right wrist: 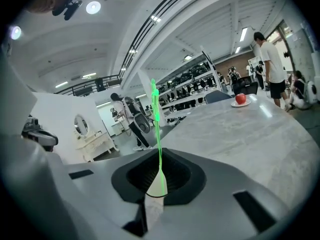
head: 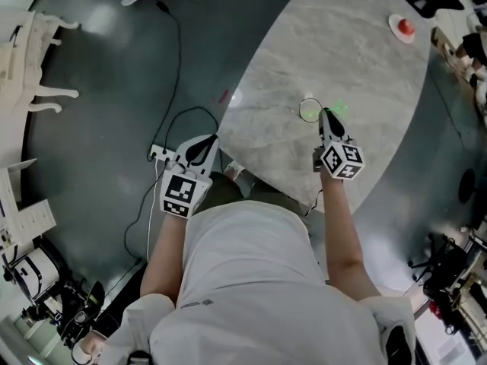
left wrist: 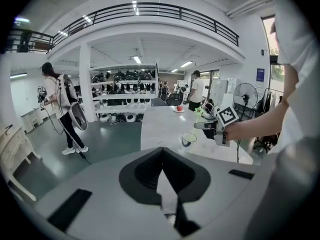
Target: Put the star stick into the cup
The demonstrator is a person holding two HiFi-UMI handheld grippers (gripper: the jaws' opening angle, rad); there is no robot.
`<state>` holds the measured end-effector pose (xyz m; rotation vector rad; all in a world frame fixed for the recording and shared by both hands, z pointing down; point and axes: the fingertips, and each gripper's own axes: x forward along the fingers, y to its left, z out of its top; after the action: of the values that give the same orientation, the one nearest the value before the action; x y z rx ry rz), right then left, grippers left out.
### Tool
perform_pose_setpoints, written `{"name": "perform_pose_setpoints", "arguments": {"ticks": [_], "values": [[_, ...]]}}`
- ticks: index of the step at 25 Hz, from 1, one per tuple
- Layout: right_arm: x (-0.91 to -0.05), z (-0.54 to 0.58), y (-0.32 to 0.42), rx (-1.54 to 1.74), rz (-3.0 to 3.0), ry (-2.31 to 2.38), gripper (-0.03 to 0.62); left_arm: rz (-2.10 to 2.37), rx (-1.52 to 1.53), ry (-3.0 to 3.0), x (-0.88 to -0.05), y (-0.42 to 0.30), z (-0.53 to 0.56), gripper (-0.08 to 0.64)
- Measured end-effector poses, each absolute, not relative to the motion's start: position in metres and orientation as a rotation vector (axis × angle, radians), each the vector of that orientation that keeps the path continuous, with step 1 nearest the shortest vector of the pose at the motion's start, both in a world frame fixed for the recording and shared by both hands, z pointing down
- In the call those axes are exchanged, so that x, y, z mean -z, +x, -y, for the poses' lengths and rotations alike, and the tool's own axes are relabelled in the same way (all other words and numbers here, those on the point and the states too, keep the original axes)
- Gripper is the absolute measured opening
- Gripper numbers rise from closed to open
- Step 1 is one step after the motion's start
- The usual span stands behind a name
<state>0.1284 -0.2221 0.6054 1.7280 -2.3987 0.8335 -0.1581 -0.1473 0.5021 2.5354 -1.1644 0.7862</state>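
Observation:
A clear glass cup stands on the marble table, near its front edge. My right gripper hovers just to the right of the cup, shut on the thin green star stick. In the right gripper view the star stick rises from the closed jaws of the right gripper. My left gripper hangs off the table's left edge, shut and empty. The left gripper view shows the left gripper with the cup and the right gripper beyond it.
A red apple on a small plate sits at the table's far right. Cables and a power strip lie on the dark floor left of the table. White furniture stands at the far left. People stand in the background.

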Motion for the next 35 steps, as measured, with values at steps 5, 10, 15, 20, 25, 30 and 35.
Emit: {"name": "perform_pose_setpoints", "arguments": {"ticks": [5, 10, 15, 20, 25, 30, 35], "values": [[-0.613, 0.221, 0.136, -0.873, 2.361, 1.775, 0.028, 1.196, -0.776, 2.518, -0.501, -0.162, 0.148, 0.002], [-0.622, 0.222, 0.15, -0.943, 2.314, 1.839, 0.028, 1.196, -0.78, 2.52, -0.502, -0.159, 0.146, 0.002], [-0.627, 0.219, 0.158, -1.012, 2.293, 1.87, 0.055, 1.194, -0.78, 2.523, -0.502, -0.158, 0.146, 0.002], [-0.63, 0.214, 0.156, -1.041, 2.285, 1.869, 0.082, 1.178, -0.782, 2.534, -0.504, -0.157, 0.146, 0.002], [-0.618, 0.203, 0.157, -1.034, 2.283, 1.908, 0.086, 1.131, -0.769, 2.573, -0.501, -0.152, 0.148, 0.002], [-0.596, 0.196, 0.156, -1.006, 2.31, 1.923, 0.084, 1.089, -0.749, 2.603, -0.497, -0.142, 0.154, 0.002], [-0.566, 0.177, 0.178, -0.921, 2.315, 2.0, 0.054, 0.981, -0.698, 2.685, -0.492, -0.104, 0.17, 0.002]]}}
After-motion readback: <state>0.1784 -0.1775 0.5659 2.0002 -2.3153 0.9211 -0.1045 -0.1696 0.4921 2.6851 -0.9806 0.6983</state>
